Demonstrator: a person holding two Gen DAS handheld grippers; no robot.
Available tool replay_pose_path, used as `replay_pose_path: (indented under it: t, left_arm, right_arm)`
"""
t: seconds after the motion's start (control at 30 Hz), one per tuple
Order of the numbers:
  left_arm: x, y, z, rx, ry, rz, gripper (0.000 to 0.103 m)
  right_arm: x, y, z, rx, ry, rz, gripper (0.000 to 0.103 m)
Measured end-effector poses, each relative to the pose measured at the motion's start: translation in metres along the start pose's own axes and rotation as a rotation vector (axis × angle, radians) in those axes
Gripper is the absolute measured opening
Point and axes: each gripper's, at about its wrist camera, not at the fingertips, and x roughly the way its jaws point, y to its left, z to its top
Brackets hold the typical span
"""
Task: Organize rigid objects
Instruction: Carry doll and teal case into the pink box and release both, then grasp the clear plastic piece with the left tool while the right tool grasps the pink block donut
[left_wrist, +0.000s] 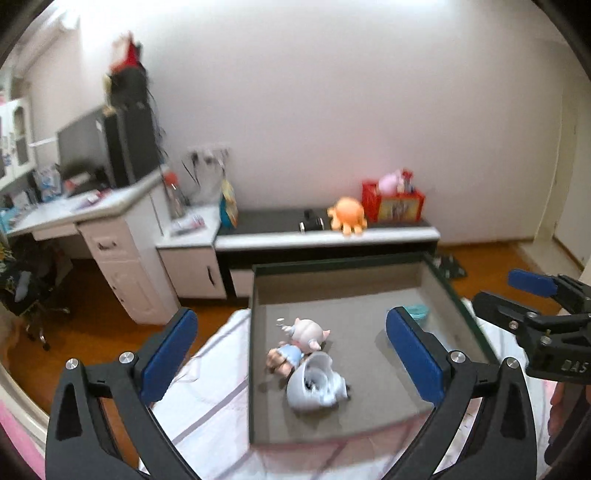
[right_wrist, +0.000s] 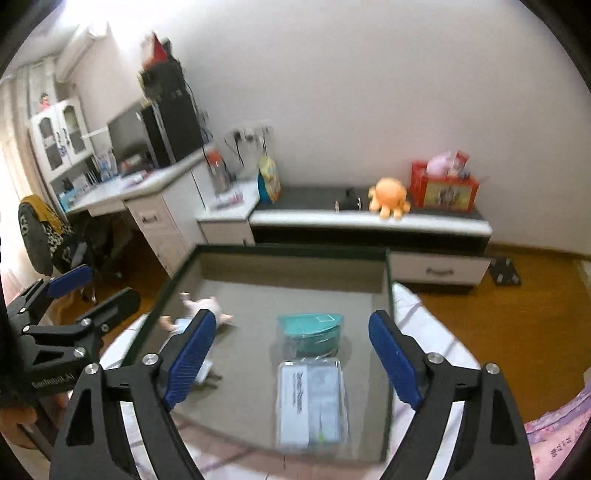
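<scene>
A shallow grey tray (left_wrist: 332, 295) (right_wrist: 258, 291) with a dark rim lies on a striped white cloth. In it lie a pink-haired doll figure in blue (left_wrist: 297, 341) (right_wrist: 201, 310) and a pale grey helmet-like toy (left_wrist: 314, 382) beside it. In the right wrist view a teal round container (right_wrist: 310, 330) and a clear flat case (right_wrist: 312, 400) also lie in the tray; the teal container shows in the left wrist view (left_wrist: 417, 312). My left gripper (left_wrist: 291, 354) is open and empty above the doll. My right gripper (right_wrist: 291, 356) is open and empty above the teal container and the case.
A low white-and-black cabinet (left_wrist: 325, 236) (right_wrist: 369, 221) stands along the far wall with an orange octopus toy (left_wrist: 347, 214) (right_wrist: 389, 197) and a red box (left_wrist: 393, 201) (right_wrist: 445, 186). A white desk (left_wrist: 92, 214) with a monitor is at left. Wooden floor surrounds.
</scene>
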Motion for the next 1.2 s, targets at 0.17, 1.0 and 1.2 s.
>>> replay_pose_path:
  t: [0.17, 1.0, 1.2]
  left_arm:
    - [-0.085, -0.002, -0.023, -0.016, -0.148, 0.006, 0.103]
    - [-0.283, -0.05, -0.153, 0.017, -0.319, 0.057, 0.103]
    - [-0.289, -0.052, -0.158, 0.025, -0.305, 0.058, 0.103]
  right_arm:
    - [-0.093, 0.029, -0.028, -0.065, -0.17, -0.027, 0.103]
    - [-0.273, 0.073, -0.172, -0.002, -0.452, -0.29, 0.103]
    - [-0.282, 0.079, -0.185, -0.012, -0.454, -0.29, 0.103]
